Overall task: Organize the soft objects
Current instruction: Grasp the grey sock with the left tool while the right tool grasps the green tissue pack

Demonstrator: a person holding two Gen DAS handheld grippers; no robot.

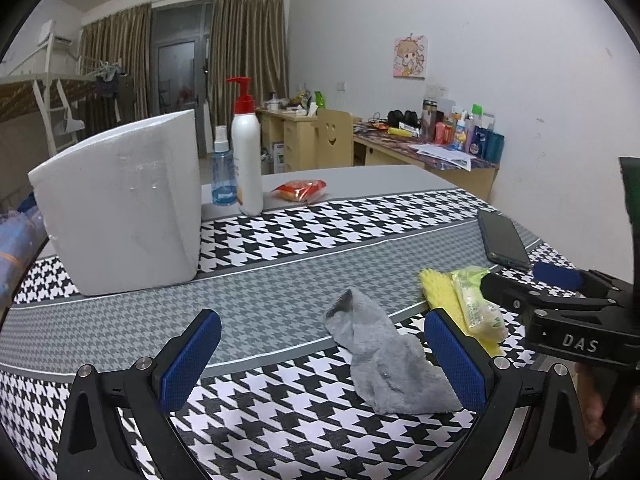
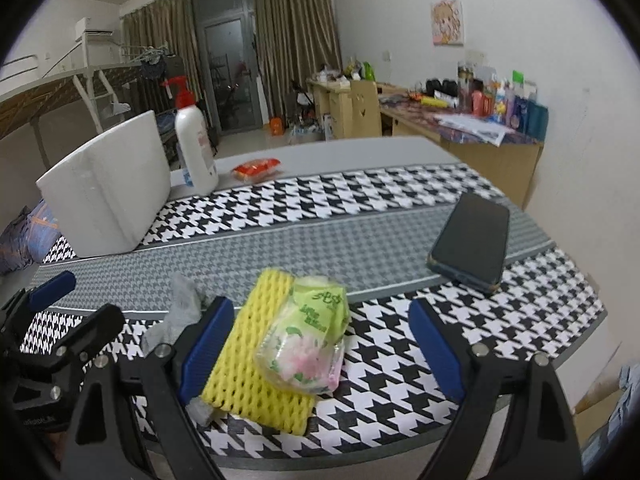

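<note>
Sock (image 1: pixel 384 356): one, grey, half-hidden behind left gripper (image 1: pixel 322 362) pad.
Tissues (image 2: pixel 308 336): one pack.
Jaws: both grippers apart; right gripper (image 2: pixel 322 350) empty.

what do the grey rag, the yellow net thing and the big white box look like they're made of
Grey rag: soft fleecy cloth, matte, lying crumpled. Yellow net: likely foam mesh, with regular open holes. White box: probably foam plastic, with thick walls and a dull, faintly grainy surface.

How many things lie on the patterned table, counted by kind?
Soft things: 3 (grey cloth, yellow foam net, tissue pack)
Bottles: 2 (pump bottle, spray bottle)
Foam box: 1
Phone: 1
Red snack packet: 1
Total: 8
</note>
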